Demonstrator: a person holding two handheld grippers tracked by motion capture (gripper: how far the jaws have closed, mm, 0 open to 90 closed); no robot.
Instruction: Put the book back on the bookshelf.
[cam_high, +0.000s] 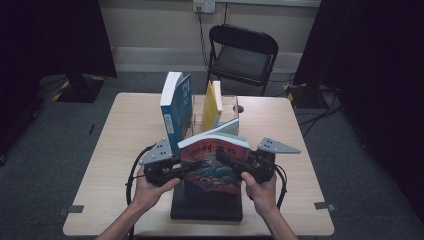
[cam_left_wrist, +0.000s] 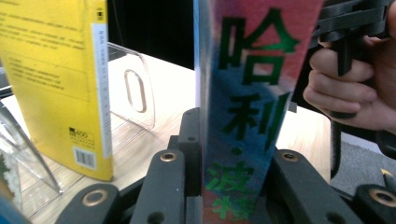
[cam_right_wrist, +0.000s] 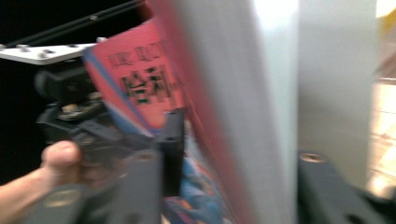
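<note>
- Left hand-held gripper (cam_high: 186, 169): jaws clamped on the spine side of the thick red-and-blue paperback book (cam_high: 214, 165), held above the table (cam_high: 125, 130), near centre.
- Book: probably heavy, floppy, glossy; grip both edges.
- Right hand-held gripper (cam_high: 225, 159): jaws apart astride its page edge, not pressing.

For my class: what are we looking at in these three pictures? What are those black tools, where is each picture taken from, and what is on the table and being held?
A person stands at a wooden table with a hand-held two-jaw tool in each hand: the left gripper and the right gripper. One picture comes from a camera above, the other two from cameras riding on each gripper.

Together they lift a thick red and blue book above a black block. The left gripper's jaws are clamped on the book's spine. The right gripper's jaws stand either side of the book's page edge, loosened. Behind stand a blue book and a yellow book in a clear holder.
</note>
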